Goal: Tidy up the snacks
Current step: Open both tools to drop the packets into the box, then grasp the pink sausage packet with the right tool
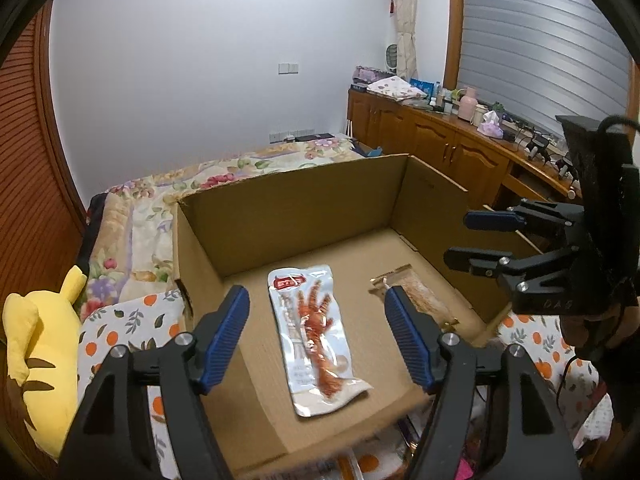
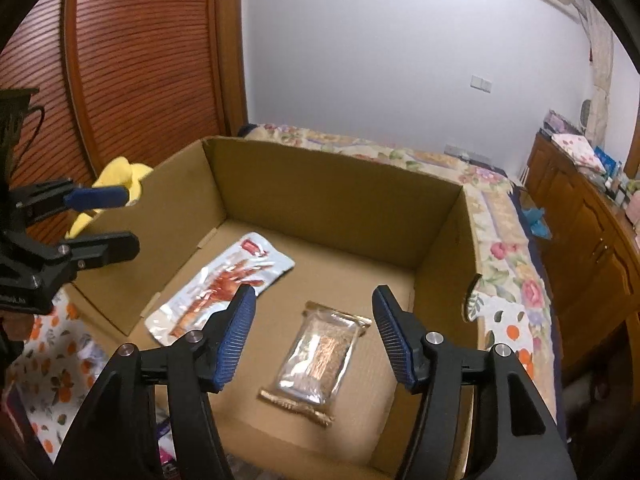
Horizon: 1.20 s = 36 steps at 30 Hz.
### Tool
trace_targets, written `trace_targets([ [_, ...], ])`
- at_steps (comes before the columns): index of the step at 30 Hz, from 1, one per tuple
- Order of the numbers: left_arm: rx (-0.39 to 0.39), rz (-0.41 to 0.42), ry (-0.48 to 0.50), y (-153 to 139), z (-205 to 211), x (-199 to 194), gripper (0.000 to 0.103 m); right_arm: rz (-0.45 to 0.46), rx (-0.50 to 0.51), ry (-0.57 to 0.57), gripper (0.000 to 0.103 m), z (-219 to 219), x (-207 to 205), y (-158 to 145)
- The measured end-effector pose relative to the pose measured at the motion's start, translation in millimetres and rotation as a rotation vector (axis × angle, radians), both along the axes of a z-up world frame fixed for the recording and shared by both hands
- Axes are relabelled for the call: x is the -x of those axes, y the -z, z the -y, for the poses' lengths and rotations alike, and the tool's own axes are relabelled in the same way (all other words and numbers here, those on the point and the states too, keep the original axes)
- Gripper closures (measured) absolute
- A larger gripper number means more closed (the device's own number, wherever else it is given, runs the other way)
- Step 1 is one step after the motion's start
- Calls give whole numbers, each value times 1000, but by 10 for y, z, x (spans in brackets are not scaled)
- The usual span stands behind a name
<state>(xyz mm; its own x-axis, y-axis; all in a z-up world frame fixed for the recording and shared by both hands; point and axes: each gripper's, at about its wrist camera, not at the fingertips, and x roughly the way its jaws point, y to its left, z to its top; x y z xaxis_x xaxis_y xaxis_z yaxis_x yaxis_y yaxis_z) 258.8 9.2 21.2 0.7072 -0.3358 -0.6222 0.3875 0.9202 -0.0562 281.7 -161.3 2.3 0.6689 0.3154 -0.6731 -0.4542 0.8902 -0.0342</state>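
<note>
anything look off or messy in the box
Nothing damaged or spilled. The silver packet and the clear packet lie flat on the box floor, apart, though at different angles rather than lined up.

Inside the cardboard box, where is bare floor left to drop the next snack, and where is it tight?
Bare floor runs along the far wall of the cardboard box, behind the silver pouch and the clear packet. A strip also lies between them. Both packs sit toward the near edge, so that side is crowded. The left gripper and right gripper are open.
</note>
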Motion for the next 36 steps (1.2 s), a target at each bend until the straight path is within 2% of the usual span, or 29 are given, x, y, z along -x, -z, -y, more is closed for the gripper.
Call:
trace_targets([
  [2, 4, 9, 4, -25, -15, 113, 31, 16, -16, -1, 41, 40, 137, -84],
  [5, 15, 19, 14, -54, -22, 309, 20, 32, -32, -6, 41, 100, 401, -180],
  [10, -3, 38, 23, -16, 6, 710, 19, 42, -48, -19, 41, 157, 848, -239],
  [18, 25, 16, 26, 170, -32, 1226, 19, -12, -45, -40, 41, 123, 1383, 18],
  [22, 29, -23, 26, 356, 1, 1450, 19, -39, -40, -45, 41, 94, 1582, 162],
  [30, 33, -118, 21, 771, 45, 1693, 19, -98, -19, -93, 41, -42, 1694, 391],
  [36, 39, -141, 4, 883, 21, 1739, 19, -135, 42, -158, 41, -224, 1611, 571],
])
